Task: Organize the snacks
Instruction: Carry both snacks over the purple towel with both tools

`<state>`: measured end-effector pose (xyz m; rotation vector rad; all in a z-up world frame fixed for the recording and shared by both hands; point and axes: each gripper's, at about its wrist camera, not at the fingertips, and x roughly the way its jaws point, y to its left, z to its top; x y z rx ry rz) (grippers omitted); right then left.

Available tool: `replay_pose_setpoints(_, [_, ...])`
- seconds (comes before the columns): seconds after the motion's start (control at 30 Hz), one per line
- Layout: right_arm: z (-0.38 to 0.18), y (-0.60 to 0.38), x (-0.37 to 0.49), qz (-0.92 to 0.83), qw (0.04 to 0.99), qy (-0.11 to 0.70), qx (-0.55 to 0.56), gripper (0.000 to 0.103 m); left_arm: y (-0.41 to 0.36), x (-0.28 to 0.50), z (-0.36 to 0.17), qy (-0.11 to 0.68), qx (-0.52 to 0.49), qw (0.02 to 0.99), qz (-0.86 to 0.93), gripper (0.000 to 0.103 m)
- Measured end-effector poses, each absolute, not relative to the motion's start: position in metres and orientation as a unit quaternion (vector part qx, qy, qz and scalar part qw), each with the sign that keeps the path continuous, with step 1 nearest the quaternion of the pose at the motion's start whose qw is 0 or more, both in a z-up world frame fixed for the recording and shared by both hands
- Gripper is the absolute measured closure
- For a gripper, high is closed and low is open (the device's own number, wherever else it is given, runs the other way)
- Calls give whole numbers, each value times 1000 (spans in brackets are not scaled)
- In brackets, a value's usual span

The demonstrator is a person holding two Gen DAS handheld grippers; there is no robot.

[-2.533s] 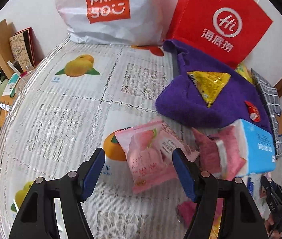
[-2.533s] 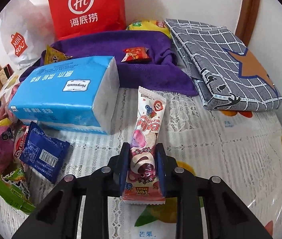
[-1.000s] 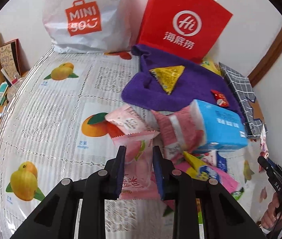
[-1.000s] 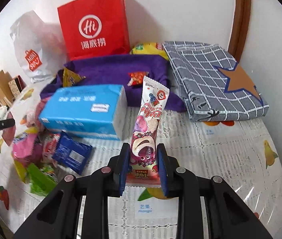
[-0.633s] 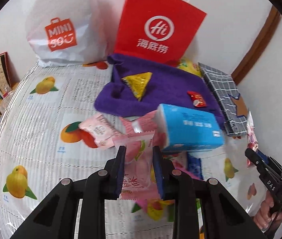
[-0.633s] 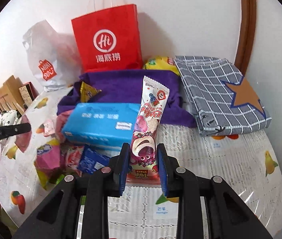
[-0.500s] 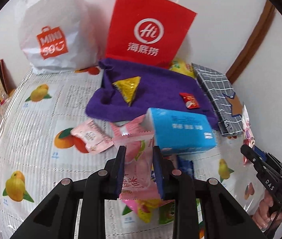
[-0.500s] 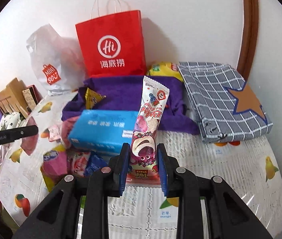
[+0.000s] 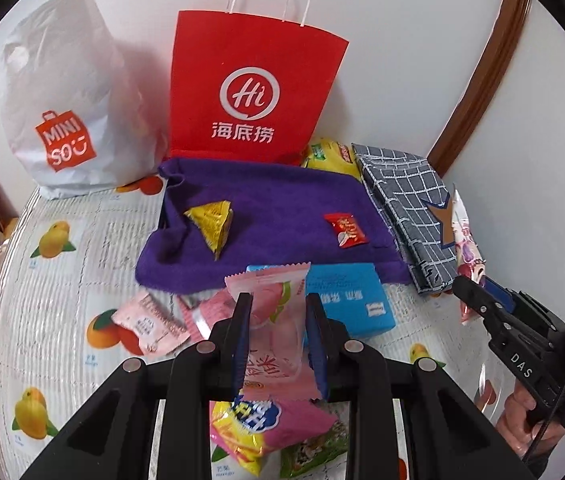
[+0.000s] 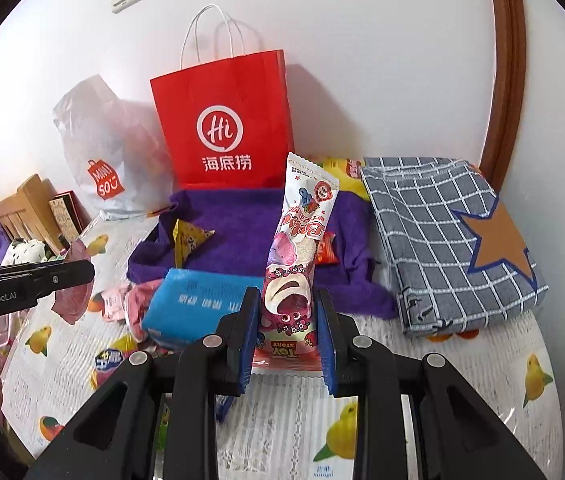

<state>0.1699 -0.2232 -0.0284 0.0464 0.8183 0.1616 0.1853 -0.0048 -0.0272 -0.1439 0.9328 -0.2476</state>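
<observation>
While both grippers hang raised above a table (image 9: 62,208) covered in a fruit-printed cloth, each one is clenched on a snack. Seen from the left wrist, the left gripper (image 9: 278,336) pinches a pink peach-printed packet (image 9: 270,320) between its blue pads, the packet's long axis running forward along the fingers with its crimped top edge pointing away. Seen from the right wrist, the right gripper (image 10: 287,332) grasps a tall pink-and-white strawberry snack stick (image 10: 298,248) by its lower end, so the stick stands nearly upright, leaning slightly right. The landmark is a purple towel (image 9: 282,208) spread on the table. On the towel lie a yellow triangular packet (image 9: 212,220) and a small red candy (image 9: 346,230). Directly behind the towel, against the wall, stands a red paper bag (image 9: 254,92); a white plastic shopping bag (image 9: 62,92) sits behind and left of it. A folded grey checked cloth (image 10: 442,232) lies just right of the towel. Touching the towel's near edge is a blue tissue pack (image 9: 346,300), with loose pink snack packets (image 9: 150,324) and other wrappers in front of and left of it. Both held snacks sit in front of the towel and face it, roughly equally near, so either could probably be carried forward and set down there lengthwise.
</observation>
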Motion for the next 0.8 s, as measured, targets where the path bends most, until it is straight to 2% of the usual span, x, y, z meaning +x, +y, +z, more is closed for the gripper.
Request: replay_pose_setpoints(0.8, [-16,-205,275,66,918,391,14,76,-5,268,-17,434,-38,893,-110,78])
